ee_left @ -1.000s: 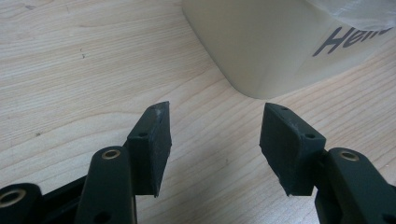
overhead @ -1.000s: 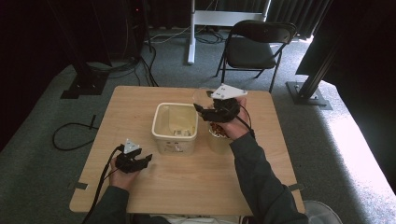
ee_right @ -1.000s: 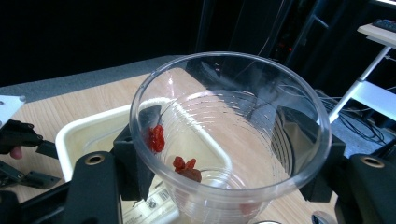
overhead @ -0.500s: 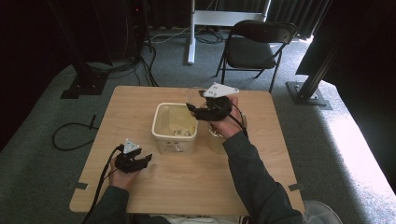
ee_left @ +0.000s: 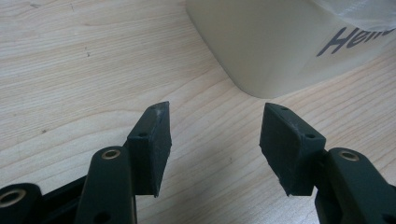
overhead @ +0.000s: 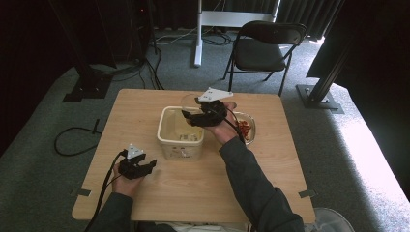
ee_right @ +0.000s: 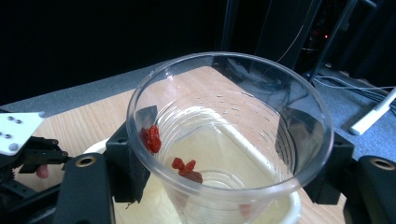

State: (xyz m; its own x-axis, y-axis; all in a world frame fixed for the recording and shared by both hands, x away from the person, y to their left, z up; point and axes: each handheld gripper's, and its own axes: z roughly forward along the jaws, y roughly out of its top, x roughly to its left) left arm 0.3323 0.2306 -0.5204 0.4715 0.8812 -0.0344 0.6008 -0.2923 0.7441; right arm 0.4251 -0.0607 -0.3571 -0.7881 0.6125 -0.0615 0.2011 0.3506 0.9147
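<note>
Wood of the light square table (overhead: 145, 111) carries everything. Near its front-left corner the left gripper (overhead: 138, 166) rests low, jaws apart and empty — the cream rectangular plastic tub (overhead: 181, 126) stands just beyond it, mid-table. Above the tub's far right corner, the right gripper (overhead: 191, 117) holds a clear plastic cup (ee_right: 229, 140) with red bits inside — its jaws, just widening, flank the walls.
</note>
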